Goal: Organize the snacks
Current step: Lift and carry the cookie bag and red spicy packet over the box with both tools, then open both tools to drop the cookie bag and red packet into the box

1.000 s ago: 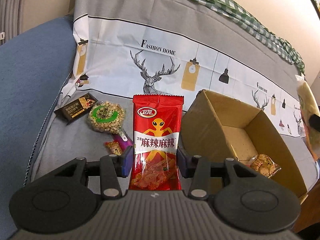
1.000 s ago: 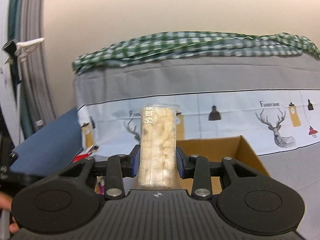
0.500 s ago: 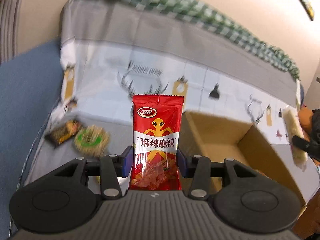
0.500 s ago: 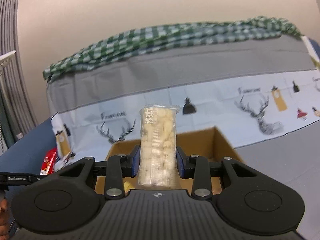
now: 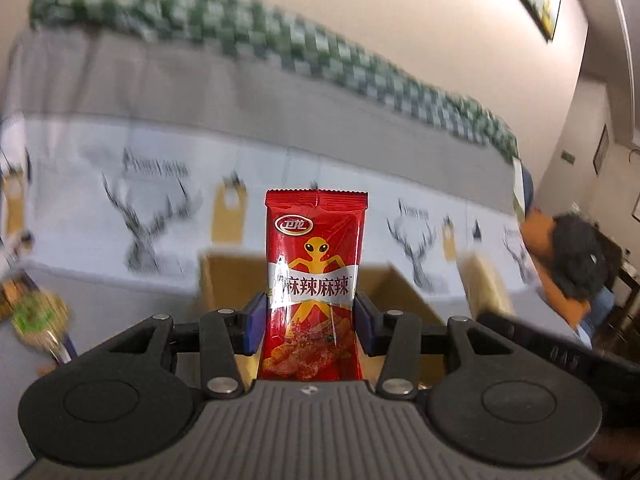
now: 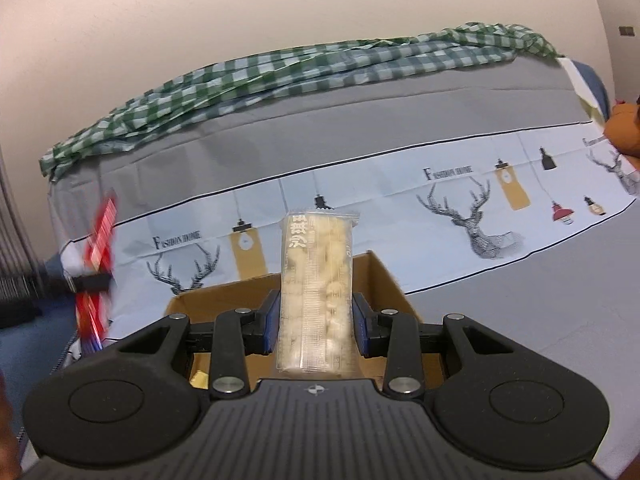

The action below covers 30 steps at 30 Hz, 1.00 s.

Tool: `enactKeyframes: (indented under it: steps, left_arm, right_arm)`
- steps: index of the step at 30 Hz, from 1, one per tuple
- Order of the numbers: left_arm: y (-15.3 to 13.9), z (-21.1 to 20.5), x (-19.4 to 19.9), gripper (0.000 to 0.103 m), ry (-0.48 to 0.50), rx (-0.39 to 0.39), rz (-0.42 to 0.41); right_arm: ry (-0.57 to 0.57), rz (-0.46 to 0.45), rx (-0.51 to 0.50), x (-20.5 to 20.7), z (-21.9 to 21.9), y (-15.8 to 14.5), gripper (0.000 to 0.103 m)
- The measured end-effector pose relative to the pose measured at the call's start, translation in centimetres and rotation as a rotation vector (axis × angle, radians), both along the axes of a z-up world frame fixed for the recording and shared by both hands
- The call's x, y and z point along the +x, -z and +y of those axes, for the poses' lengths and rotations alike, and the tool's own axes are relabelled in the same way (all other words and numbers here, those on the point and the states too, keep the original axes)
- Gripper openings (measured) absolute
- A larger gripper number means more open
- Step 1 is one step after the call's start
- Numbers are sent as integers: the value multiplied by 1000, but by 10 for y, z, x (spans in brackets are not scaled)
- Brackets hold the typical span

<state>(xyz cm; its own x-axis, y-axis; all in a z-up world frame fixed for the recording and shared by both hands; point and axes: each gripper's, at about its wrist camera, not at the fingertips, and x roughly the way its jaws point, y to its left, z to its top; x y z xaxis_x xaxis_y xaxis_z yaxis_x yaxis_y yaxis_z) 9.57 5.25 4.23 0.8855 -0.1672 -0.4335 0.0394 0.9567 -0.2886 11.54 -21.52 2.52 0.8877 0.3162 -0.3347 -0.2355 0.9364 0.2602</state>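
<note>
Left gripper (image 5: pixel 311 322): clamps 1 upright red snack packet (image 5: pixel 315 280), alien figure, above cardboard box (image 5: pixel 224 276).
Right gripper (image 6: pixel 315 322): clamps 1 clear puffed-snack bar (image 6: pixel 316 292) above the box.
Cloth (image 6: pixel 400 184): "FASHION HOME", deer, lamps; grey surface.

The cardboard box (image 6: pixel 384 280) sits on the deer-print cloth (image 6: pixel 460 216), with the checked cloth (image 6: pixel 304 68) far behind and loose snacks (image 5: pixel 36 312) to its left.

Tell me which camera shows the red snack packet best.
The left wrist view: the red snack packet stands sharp and front-on between that gripper's jaws, label readable. The right wrist view catches it only as a blurred red strip at the left edge.
</note>
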Motion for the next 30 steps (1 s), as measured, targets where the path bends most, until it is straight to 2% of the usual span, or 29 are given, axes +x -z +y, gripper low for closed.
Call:
enactKeyframes:
  steps: [6,11,30]
  left_arm:
    - [4,-19,11,50,58,33,-17]
    - [10,-17,18,50,84,-11,17]
    - [11,-23,14,51,142,1,38]
  right_arm:
    - [20,-6,-54,1,-3,4,38]
    - [34,22,-66,8,-3,10,38]
    - [8,-6,-111,4,15,9,36]
